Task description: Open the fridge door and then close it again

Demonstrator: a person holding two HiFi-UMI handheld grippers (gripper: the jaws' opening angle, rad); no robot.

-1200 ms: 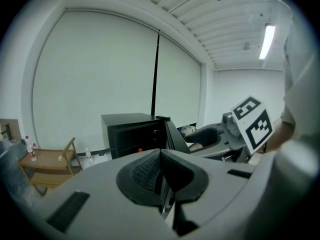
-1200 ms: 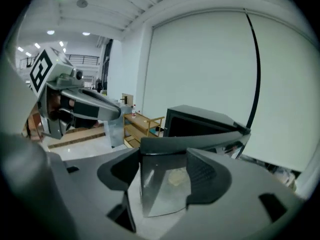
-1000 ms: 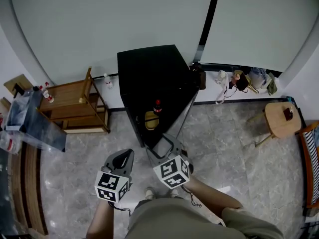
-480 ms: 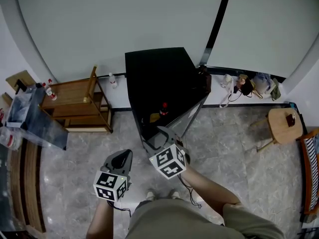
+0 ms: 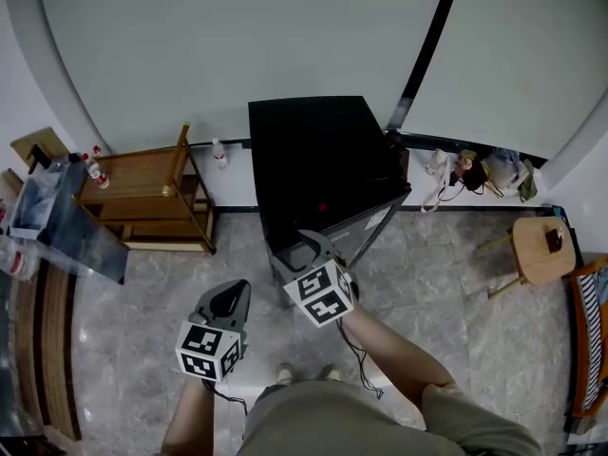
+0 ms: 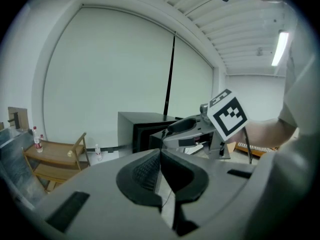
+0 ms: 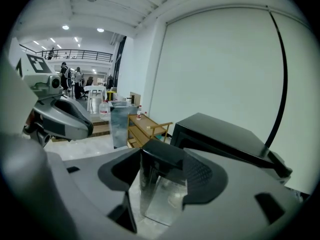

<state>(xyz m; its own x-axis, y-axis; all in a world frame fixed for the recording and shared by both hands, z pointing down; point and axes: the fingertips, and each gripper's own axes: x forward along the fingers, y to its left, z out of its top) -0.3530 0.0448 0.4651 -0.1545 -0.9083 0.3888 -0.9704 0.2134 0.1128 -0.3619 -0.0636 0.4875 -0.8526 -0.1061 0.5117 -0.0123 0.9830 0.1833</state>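
Observation:
A small black fridge [image 5: 318, 150] stands against the pale wall, its door [image 5: 375, 221] ajar at a narrow angle. A red spot [image 5: 323, 207] inside still shows through the gap. My right gripper [image 5: 302, 247] is at the door's free edge. In the right gripper view the door's edge [image 7: 157, 194] fills the space between the jaws [image 7: 160, 164], which are closing, and both jaws lie against it. My left gripper [image 5: 231, 294] hangs lower left of the door, shut with nothing in it, jaws together [image 6: 160, 156]. The fridge body [image 7: 220, 134] lies just beyond.
A wooden rack [image 5: 142, 198] with bottles stands left of the fridge, and a clear bin [image 5: 66, 226] further left. A round wooden stool [image 5: 540, 250] is at the right. Bags and cables [image 5: 475, 169] lie along the wall. The floor is grey tile.
The door has swung toward the fridge body and the bottles inside are now almost hidden. My right gripper moved forward with the door's edge. My left gripper shifted slightly.

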